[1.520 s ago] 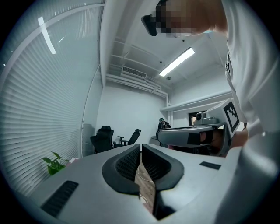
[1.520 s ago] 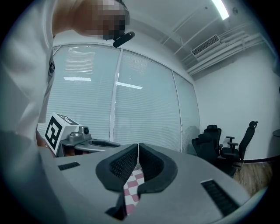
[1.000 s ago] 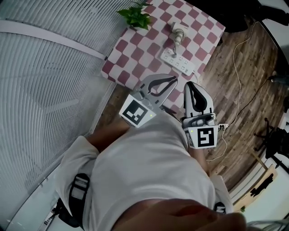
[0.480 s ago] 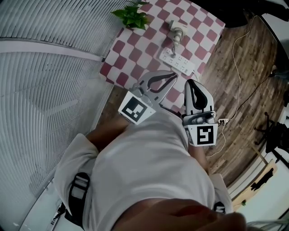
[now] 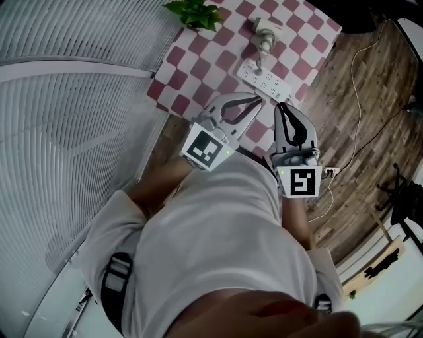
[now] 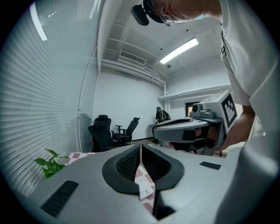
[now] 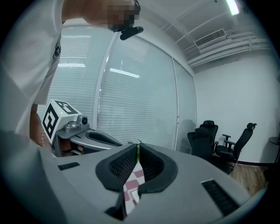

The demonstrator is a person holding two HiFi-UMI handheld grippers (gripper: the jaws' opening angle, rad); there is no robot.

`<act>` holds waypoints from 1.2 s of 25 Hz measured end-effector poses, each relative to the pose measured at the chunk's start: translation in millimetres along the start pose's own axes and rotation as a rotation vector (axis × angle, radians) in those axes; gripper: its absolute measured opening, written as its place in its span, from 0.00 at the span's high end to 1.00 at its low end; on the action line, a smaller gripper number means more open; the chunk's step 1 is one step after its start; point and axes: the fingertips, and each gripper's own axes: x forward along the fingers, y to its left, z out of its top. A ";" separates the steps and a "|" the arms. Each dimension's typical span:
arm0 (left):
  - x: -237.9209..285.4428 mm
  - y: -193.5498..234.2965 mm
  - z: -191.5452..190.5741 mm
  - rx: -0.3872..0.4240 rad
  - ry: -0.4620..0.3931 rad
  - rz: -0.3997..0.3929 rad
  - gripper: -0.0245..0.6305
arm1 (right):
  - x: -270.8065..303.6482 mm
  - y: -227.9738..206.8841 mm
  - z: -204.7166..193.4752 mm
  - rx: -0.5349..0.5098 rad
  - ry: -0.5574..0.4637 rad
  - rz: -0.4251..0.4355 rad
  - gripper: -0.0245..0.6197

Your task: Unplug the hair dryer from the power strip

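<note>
A white power strip (image 5: pixel 265 80) lies on the red-and-white checkered table (image 5: pixel 198 72). Just beyond it is the pale hair dryer (image 5: pixel 263 31), whose lower end reaches to the strip's far end. My left gripper (image 5: pixel 256 100) hovers over the table's near edge, short of the strip, with its jaws closed tip to tip and nothing between them. Beside it on the right, my right gripper (image 5: pixel 280 105) is also shut and empty. In the left gripper view the left gripper (image 6: pixel 141 146) shows a bit of the strip (image 6: pixel 145 191) below its jaws. The right gripper (image 7: pixel 138 146) also points over the checkered cloth.
A green plant (image 5: pixel 197 13) stands at the table's far left corner. Slatted blinds (image 5: pixel 73 99) fill the left side. On the wooden floor (image 5: pixel 370 132) at the right runs a thin white cable (image 5: pixel 357 92) with a small white plug block (image 5: pixel 330 173). Office chairs (image 6: pixel 109 131) stand far off.
Both grippers have moved forward and downward towards the table. Their tips now sit over its near edge, closer to the power strip. Both jaws stay closed.
</note>
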 end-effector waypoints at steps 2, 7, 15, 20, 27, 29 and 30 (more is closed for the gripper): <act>6.0 5.6 -10.9 0.012 0.017 0.012 0.90 | 6.9 -3.1 -10.2 -0.008 0.008 0.014 0.91; 21.0 19.6 -44.9 0.024 0.085 0.018 0.90 | 27.4 -9.8 -43.5 -0.006 0.059 0.043 0.91; 42.4 41.9 -99.5 0.014 0.194 0.017 0.90 | 58.9 -18.0 -95.5 -0.034 0.153 0.073 0.91; 49.9 51.3 -133.0 -0.002 0.263 0.011 0.90 | 72.9 -19.1 -126.8 -0.028 0.230 0.090 0.91; 61.5 71.5 -166.7 -0.013 0.321 0.008 0.90 | 99.3 -22.0 -159.6 -0.019 0.291 0.107 0.87; 66.0 74.7 -178.6 -0.018 0.338 0.005 0.90 | 105.1 -23.0 -174.6 -0.017 0.315 0.112 0.85; 69.3 76.3 -185.4 -0.020 0.346 0.003 0.90 | 108.4 -24.2 -183.1 -0.017 0.327 0.114 0.83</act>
